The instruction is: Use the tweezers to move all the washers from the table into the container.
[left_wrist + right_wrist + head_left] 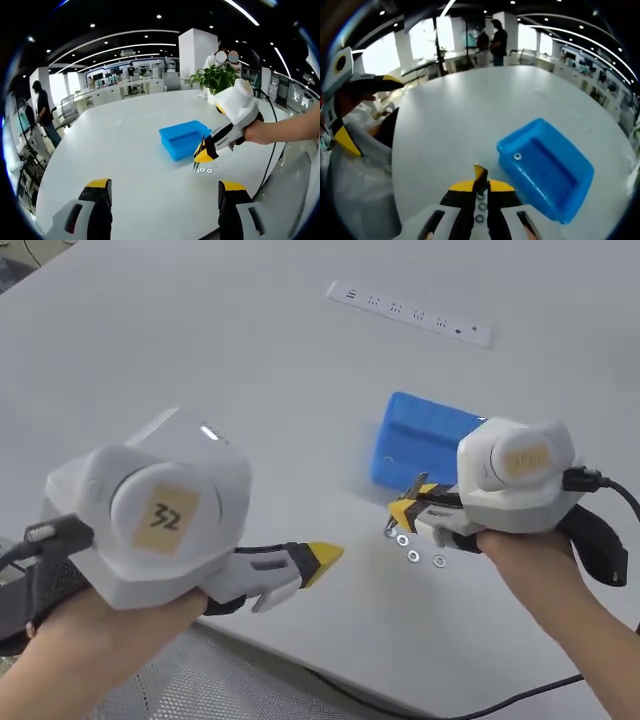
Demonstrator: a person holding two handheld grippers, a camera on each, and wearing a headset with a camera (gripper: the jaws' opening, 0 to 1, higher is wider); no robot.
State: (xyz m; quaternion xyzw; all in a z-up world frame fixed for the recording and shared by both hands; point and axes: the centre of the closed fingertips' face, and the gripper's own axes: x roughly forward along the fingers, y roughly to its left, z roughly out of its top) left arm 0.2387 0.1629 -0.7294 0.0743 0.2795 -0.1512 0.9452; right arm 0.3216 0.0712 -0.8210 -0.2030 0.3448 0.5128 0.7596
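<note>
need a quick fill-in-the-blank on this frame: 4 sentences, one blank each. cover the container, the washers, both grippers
1. The container on the table is ___ in colour.
2. Inside it lies ___ washer.
3. The right gripper is shut on the ___.
4. The left gripper has its fingers ___, with nothing between them.

Missing words: blue; one; tweezers; open.
</note>
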